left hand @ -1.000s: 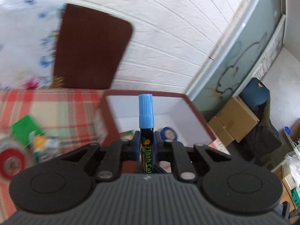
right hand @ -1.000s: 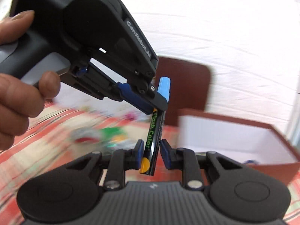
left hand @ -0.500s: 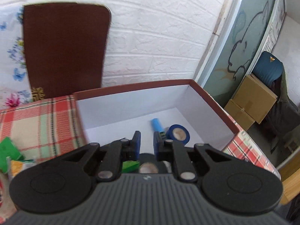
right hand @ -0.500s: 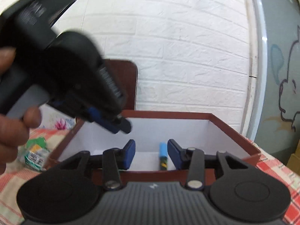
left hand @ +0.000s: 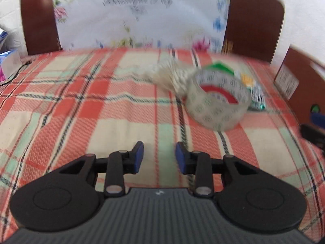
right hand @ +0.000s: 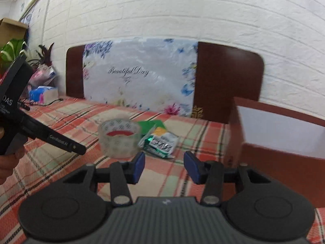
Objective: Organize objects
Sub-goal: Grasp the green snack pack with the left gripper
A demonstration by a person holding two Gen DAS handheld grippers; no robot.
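Note:
A clear tape roll (left hand: 218, 103) with a red core lies on the plaid cloth (left hand: 81, 105), ahead and to the right of my left gripper (left hand: 159, 157). That gripper's jaws are opening with nothing between them. The same tape roll (right hand: 118, 138) shows in the right wrist view, beside a green and white packet (right hand: 161, 140) and a green card (right hand: 151, 125). My right gripper (right hand: 164, 165) hovers over the cloth, jaws opening and empty. The brown box (right hand: 284, 158) with a white inside stands to its right. The left gripper's finger (right hand: 61, 142) reaches in from the left, held by a hand (right hand: 8, 162).
A brown headboard (right hand: 227, 81) with a floral panel (right hand: 140, 75) stands against the white brick wall. Plants (right hand: 12, 48) and a tissue pack (right hand: 42, 94) sit at the far left. A thin black cable (left hand: 16, 73) lies on the cloth's left edge.
The blue-capped marker that both grippers held was dropped into the box. Both grippers then swung left and down toward the tape roll, and their jaws have opened.

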